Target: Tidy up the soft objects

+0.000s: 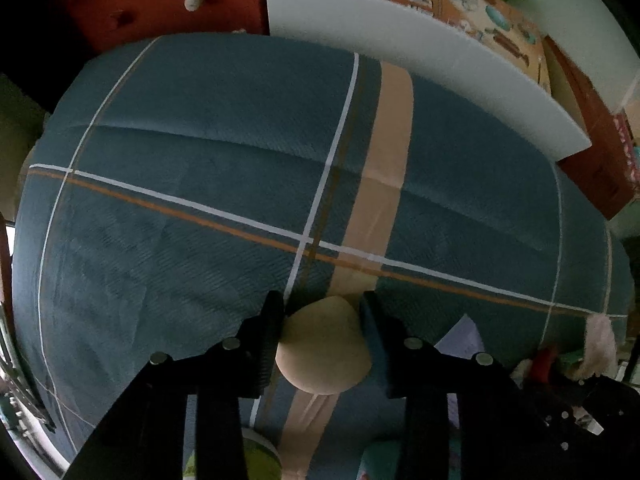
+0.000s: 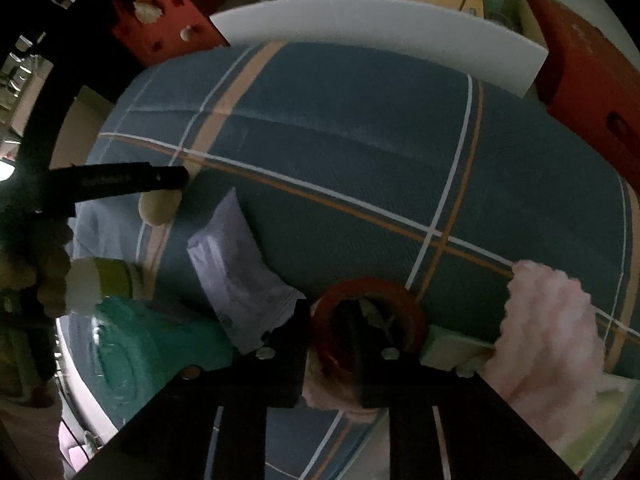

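Note:
My left gripper (image 1: pixel 322 312) is shut on a beige teardrop sponge (image 1: pixel 324 350) and holds it above the blue plaid bedspread (image 1: pixel 200 152). In the right wrist view the left gripper (image 2: pixel 176 186) shows at the left with the sponge (image 2: pixel 160 202) below its tip. My right gripper (image 2: pixel 334 312) is shut on the rim of a red ring (image 2: pixel 368 320), one finger outside and one inside. A pink fluffy cloth (image 2: pixel 548 332) lies to its right, a pale lilac soft packet (image 2: pixel 240 276) to its left.
A white foam board (image 1: pixel 420 60) stands at the bed's far edge, with red boxes (image 2: pixel 592 80) behind. A teal package (image 2: pixel 152 344), a white-and-green tube (image 2: pixel 100 280) and a light green block (image 2: pixel 452 346) lie near the front edge.

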Tool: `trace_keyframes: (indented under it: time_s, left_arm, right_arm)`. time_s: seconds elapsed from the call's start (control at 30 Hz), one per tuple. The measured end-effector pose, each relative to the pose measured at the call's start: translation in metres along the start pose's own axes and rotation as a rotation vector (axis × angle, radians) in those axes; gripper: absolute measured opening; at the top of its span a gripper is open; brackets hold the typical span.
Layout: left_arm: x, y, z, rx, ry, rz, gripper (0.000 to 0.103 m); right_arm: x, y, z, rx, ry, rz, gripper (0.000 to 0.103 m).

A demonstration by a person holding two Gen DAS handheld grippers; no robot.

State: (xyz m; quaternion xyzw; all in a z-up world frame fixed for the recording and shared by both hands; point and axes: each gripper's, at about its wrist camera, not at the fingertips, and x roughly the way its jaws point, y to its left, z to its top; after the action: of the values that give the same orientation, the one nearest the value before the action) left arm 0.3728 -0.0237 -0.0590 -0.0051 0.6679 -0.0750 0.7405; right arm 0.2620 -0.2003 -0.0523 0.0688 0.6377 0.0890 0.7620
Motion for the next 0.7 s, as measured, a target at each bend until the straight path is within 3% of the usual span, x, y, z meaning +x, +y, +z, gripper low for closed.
trace_keyframes:
  time_s: [0.43,0.7]
  left_arm:
    - [-0.087,0.013,-0.026,0.028,-0.145,0.0,0.04]
    - [-0.137,-0.016,-0.054,0.064,-0.198,-0.021,0.04]
  right_arm:
    - [-0.078,0.005,-0.014,0.023,-0.129,0.005,0.014]
    - [-0.132,0.006,-0.042,0.033,-0.184,-0.018,0.013]
